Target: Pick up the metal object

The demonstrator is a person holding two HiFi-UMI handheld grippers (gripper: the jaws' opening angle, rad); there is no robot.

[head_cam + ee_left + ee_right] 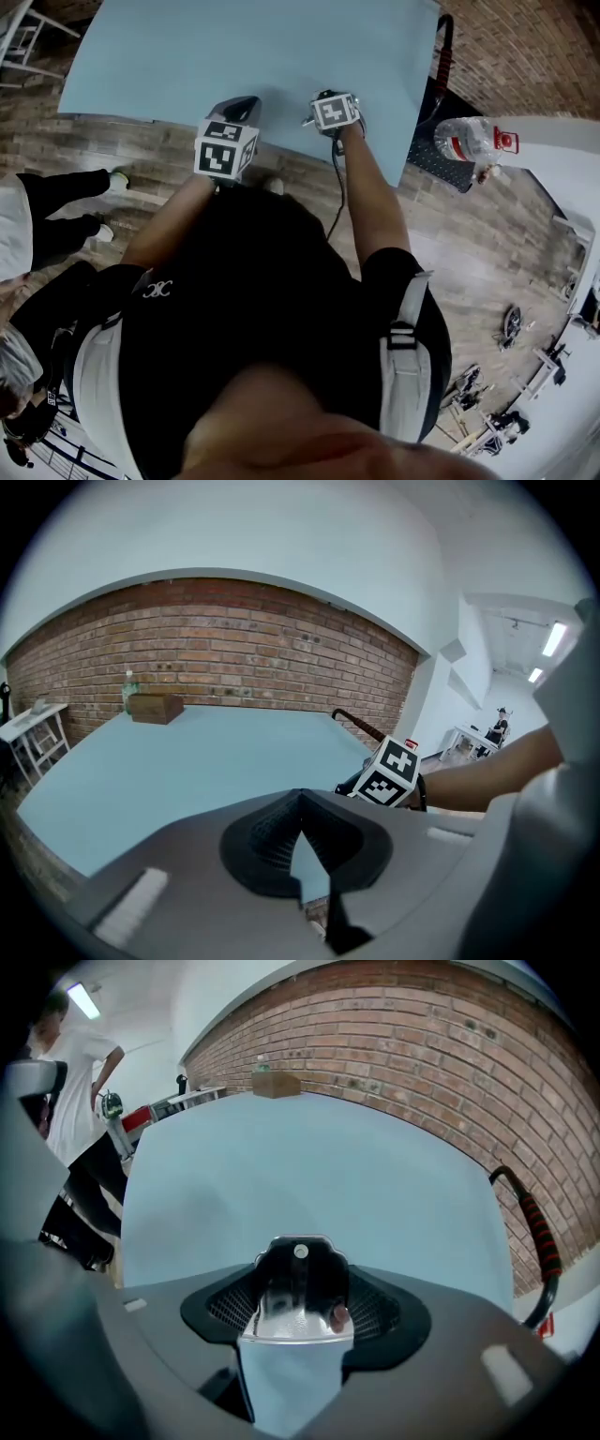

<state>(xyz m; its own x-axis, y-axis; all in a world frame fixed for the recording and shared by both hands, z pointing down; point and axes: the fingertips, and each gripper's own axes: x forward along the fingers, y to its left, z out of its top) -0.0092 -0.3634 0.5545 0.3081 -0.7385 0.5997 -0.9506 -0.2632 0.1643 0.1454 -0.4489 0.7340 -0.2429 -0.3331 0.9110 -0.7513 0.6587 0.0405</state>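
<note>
A shiny metal object, a bent plate with a small hole near its far end, stands between the ribbed pads of my right gripper. It spans the gap and touches both pads. In the head view the right gripper is over the near edge of the light blue table. To its left, my left gripper hovers at the same edge. In the left gripper view its jaws meet at their tips with nothing between them, and the right gripper's marker cube shows to the right.
A wooden box and a small bottle stand at the table's far end by the brick wall. A black handle with a red grip sticks up at the table's right side. A plastic bottle lies right of it. A bystander stands left.
</note>
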